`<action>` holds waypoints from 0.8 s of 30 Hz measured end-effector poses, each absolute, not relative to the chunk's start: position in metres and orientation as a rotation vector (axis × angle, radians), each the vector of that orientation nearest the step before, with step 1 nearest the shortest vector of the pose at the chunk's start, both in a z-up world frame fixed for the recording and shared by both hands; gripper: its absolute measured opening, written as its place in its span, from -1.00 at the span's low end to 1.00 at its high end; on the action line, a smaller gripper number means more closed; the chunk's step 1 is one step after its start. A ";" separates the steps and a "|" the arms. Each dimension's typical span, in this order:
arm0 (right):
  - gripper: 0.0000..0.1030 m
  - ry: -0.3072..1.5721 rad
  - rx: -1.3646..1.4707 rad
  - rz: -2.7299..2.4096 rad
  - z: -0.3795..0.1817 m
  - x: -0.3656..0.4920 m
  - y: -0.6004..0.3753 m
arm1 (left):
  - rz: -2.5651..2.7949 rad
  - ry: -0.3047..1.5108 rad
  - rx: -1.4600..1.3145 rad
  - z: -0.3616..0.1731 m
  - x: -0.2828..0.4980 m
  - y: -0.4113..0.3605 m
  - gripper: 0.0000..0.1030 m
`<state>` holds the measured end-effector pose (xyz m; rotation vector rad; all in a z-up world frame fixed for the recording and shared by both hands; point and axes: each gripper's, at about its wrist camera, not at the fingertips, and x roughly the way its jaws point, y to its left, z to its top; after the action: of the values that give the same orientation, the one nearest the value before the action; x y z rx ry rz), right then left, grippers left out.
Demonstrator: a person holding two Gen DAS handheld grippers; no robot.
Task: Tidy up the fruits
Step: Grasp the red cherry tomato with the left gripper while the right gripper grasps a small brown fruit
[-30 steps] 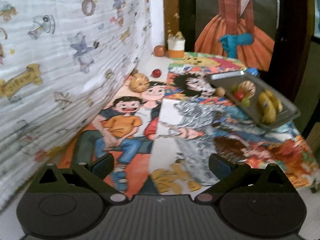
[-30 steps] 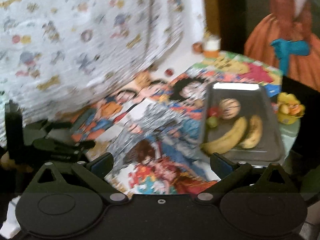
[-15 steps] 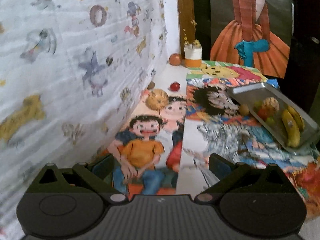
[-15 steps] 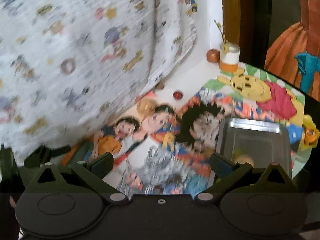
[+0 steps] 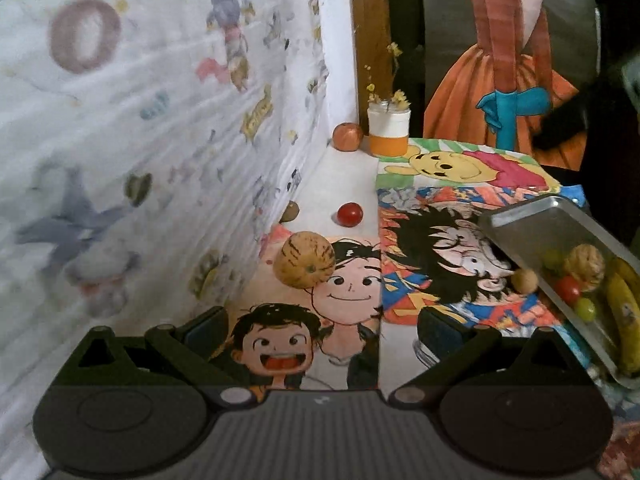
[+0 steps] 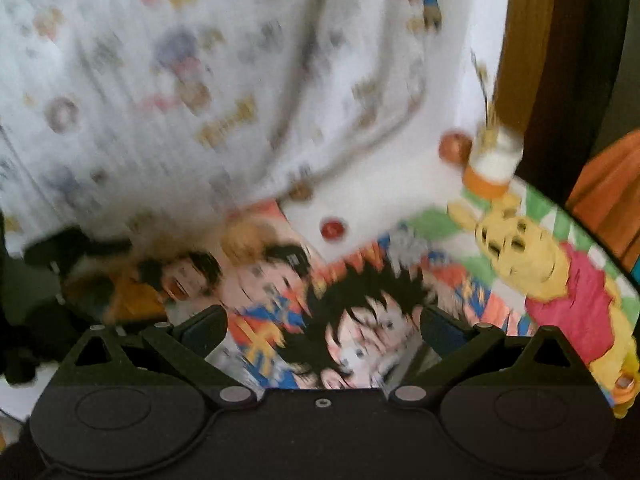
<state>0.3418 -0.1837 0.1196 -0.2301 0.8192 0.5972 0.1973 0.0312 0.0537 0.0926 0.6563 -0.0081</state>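
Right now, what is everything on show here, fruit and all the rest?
Striped tan melon: one, on the cartoon-print table cover, ahead of the left gripper.
Small red round fruit: one, on the white patch beyond the melon.
Brownish fruit: one, against the patterned white curtain.
Orange-red round fruit: one, far corner, beside the white and orange jar of yellow flowers.
Metal tray: one, silver, right side, holding yellow bananas, a tan ball-like fruit, a red fruit and green ones.
Small tan round fruit: one, at the tray's near rim.
Left gripper: black, open, empty.
Right gripper: black, open, empty; view blurred.
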 end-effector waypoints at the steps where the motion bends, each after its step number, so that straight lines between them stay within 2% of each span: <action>1: 0.99 0.834 -0.246 0.612 0.110 0.345 -0.186 | -0.007 0.660 0.088 0.050 0.203 0.032 0.99; 8: 0.98 0.833 -0.464 0.721 0.069 0.327 -0.188 | -0.031 0.645 0.061 0.035 0.235 0.031 0.99; 12: 0.91 0.792 -0.618 0.750 0.056 0.307 -0.180 | -0.072 0.595 0.073 0.038 0.256 0.017 0.99; 17: 0.59 0.772 -0.668 0.756 0.047 0.297 -0.178 | -0.141 0.547 0.141 0.037 0.290 -0.008 0.99; 20: 0.35 0.779 -0.650 0.749 0.043 0.298 -0.182 | -0.180 0.541 0.216 0.032 0.308 -0.021 0.99; 22: 0.10 0.785 -0.632 0.746 0.040 0.300 -0.184 | -0.188 0.555 0.254 0.027 0.319 -0.027 0.99; 24: -0.01 0.788 -0.627 0.748 0.037 0.302 -0.185 | -0.187 0.573 0.262 0.023 0.329 -0.029 0.99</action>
<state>0.3023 -0.1850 0.0366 -0.6274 0.7885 0.7484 0.3294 -0.0287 0.0232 0.2621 0.5733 -0.1872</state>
